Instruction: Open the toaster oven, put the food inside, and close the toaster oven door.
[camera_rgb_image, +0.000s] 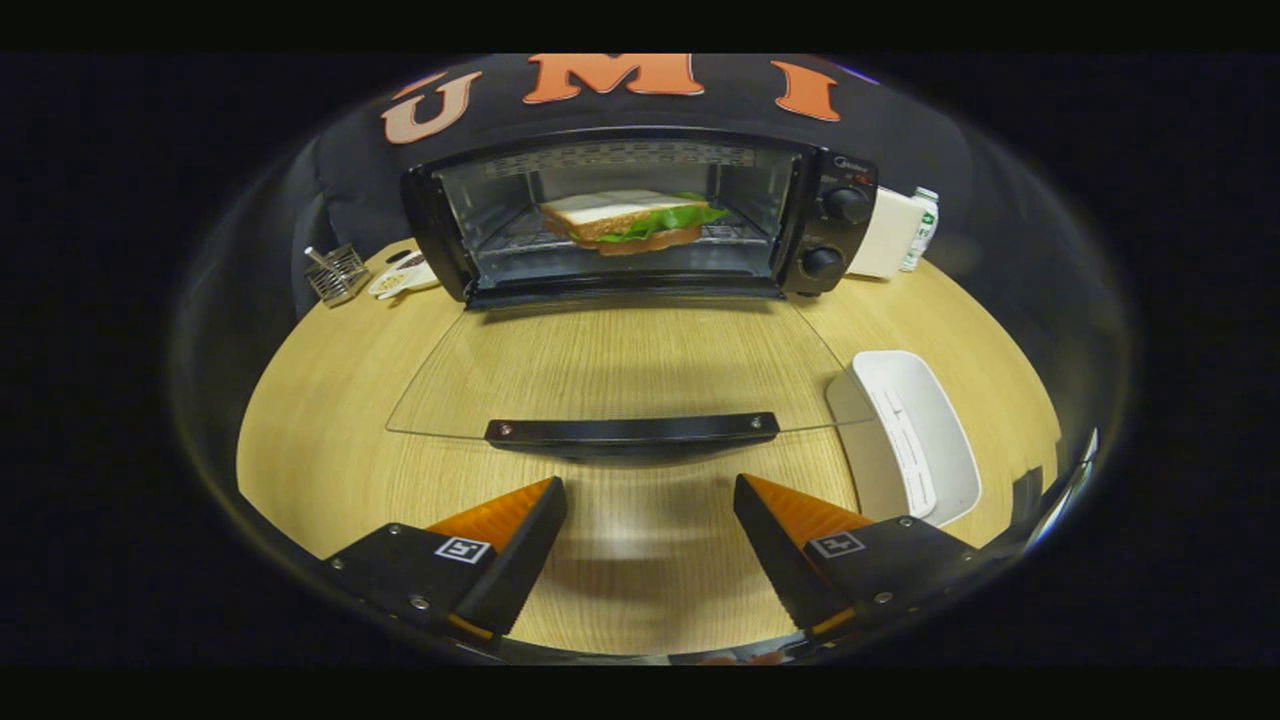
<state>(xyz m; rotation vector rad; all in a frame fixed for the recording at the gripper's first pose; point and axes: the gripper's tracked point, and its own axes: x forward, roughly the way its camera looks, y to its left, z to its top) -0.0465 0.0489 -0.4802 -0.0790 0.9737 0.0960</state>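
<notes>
Jaws (650, 545) wide apart, empty, just short of door handle (632, 430); sandwich (632, 221) inside open toaster oven (640, 215) at bench's (330, 400) far edge.

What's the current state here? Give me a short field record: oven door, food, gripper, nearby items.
door: glass door of black toaster oven lies fully open, black handle just ahead of fingers
food: lettuce sandwich on rack inside
hand-held gripper: open, empty, above wooden table
nearby: white rectangular tray beside door, empty
remaining: close door
</notes>
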